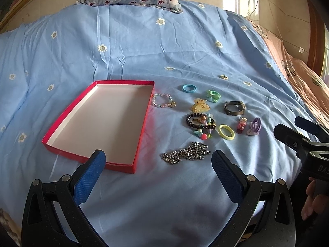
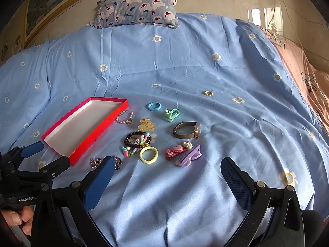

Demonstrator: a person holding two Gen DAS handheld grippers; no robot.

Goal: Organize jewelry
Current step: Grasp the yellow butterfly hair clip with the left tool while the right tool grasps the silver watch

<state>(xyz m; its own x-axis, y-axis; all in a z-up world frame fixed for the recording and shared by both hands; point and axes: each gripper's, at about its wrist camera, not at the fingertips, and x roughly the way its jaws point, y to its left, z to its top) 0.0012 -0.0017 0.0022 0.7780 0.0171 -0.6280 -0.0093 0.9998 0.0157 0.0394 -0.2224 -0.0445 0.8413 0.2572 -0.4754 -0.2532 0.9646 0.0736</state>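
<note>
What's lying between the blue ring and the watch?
A green bow hair tie lies between the blue ring and the watch; both wrist views show it.

Bed (image 2: 185, 72) in a blue flowered sheet, laid out with trinkets.

A patterned pillow (image 2: 136, 7) sits at its head; an empty red box (image 1: 96, 121) lies left of a chain (image 1: 186, 155), bracelets, hair ties, clips, a watch (image 2: 187, 132) and, apart, a ring (image 2: 208, 93).
</note>
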